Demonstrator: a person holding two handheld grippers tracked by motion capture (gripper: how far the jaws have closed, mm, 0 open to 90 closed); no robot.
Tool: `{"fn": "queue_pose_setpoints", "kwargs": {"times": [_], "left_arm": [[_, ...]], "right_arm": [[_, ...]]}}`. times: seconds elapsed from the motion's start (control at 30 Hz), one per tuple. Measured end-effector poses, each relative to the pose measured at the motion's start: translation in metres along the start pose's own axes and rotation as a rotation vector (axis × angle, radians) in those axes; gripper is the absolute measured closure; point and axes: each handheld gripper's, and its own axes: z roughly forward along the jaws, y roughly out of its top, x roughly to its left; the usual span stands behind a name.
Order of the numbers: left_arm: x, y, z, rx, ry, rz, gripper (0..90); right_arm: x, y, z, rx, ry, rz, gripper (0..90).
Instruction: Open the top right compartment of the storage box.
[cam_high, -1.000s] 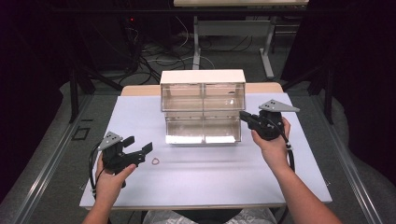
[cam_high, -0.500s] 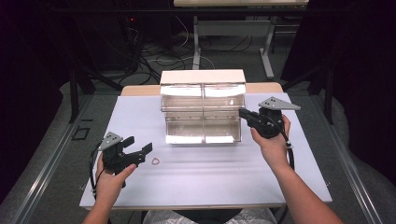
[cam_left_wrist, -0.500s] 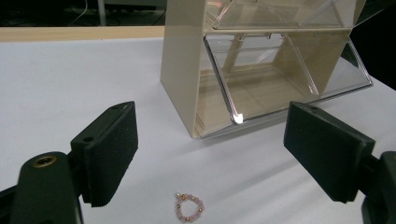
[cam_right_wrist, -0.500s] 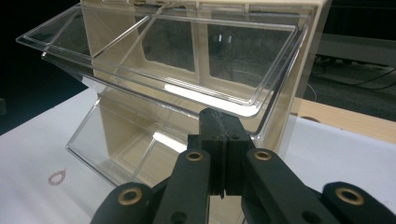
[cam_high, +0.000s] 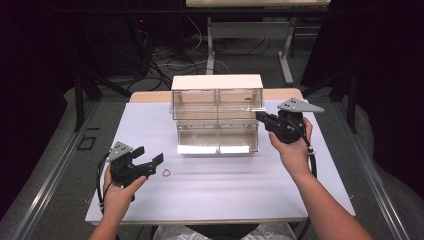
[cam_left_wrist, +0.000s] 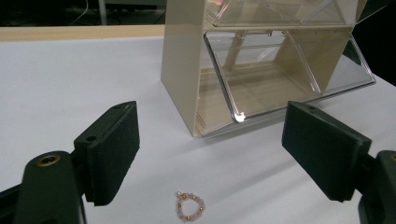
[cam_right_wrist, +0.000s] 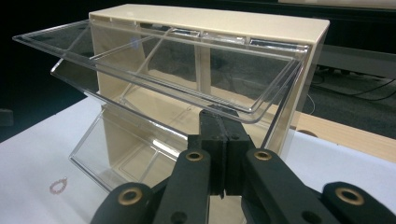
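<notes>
A beige cabinet (cam_high: 217, 81) with clear tilt-out bins stands at the middle back of the white table. Its upper bin (cam_right_wrist: 163, 70) is tipped forward and open, and the lower bin (cam_left_wrist: 280, 79) is tipped out too. My right gripper (cam_high: 260, 116) is shut at the cabinet's right side. In the right gripper view its tips (cam_right_wrist: 224, 116) rest right under the upper bin's front lip, with nothing visibly between them. My left gripper (cam_high: 149, 154) stands open at the front left. A small pink bead bracelet (cam_left_wrist: 189, 206) lies on the table just ahead of its jaws.
The white table top (cam_high: 225, 200) has free room in front of the cabinet and on both sides. A wooden edge (cam_high: 150, 96) shows behind it. Beyond lie a dark floor with cables (cam_high: 165, 60) and table legs.
</notes>
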Motion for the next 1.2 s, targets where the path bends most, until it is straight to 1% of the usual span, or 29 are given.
{"fn": "queue_pose_setpoints", "kwargs": {"times": [0.13, 0.17, 0.2, 0.33, 0.43, 0.67, 0.73, 1.1, 1.13, 1.17, 1.2], "left_arm": [[0.0, 0.0, 0.0, 0.001, 0.003, 0.002, 20.9], [0.0, -0.001, 0.0, 0.0, 0.003, 0.002, 21.4], [0.0, -0.001, 0.0, 0.002, 0.003, 0.002, 21.7], [0.0, -0.001, 0.0, 0.003, 0.006, 0.006, 22.5], [0.0, -0.001, 0.001, 0.002, 0.009, 0.01, 22.9], [0.0, -0.002, 0.002, -0.001, 0.02, 0.016, 24.7], [0.001, -0.002, 0.002, 0.0, 0.02, 0.016, 25.4], [0.002, -0.004, 0.004, 0.009, 0.023, 0.014, 28.2], [0.002, -0.004, 0.004, 0.012, 0.022, 0.016, 28.7], [0.002, -0.004, 0.004, 0.01, 0.022, 0.018, 29.2], [0.002, -0.004, 0.004, 0.01, 0.022, 0.018, 29.5]], "right_arm": [[0.0, 0.007, -0.001, -0.005, 0.003, 0.006, 90.0], [0.0, 0.008, -0.001, 0.005, 0.01, 0.015, 90.0], [-0.001, 0.009, -0.001, -0.003, 0.006, 0.008, 90.0], [0.0, 0.015, -0.002, 0.009, 0.013, 0.012, 90.0], [0.0, 0.019, -0.002, 0.003, 0.01, 0.003, 90.0], [0.0, 0.028, -0.003, 0.004, 0.011, 0.004, 90.0], [0.0, 0.03, -0.003, 0.003, 0.01, -0.003, 90.0], [-0.002, 0.042, -0.002, 0.002, 0.011, 0.008, 90.0], [-0.003, 0.043, -0.001, -0.007, 0.008, 0.007, 90.0], [-0.003, 0.043, -0.002, -0.001, 0.012, 0.014, 90.0], [-0.003, 0.044, -0.001, -0.002, 0.01, 0.011, 90.0]]}}
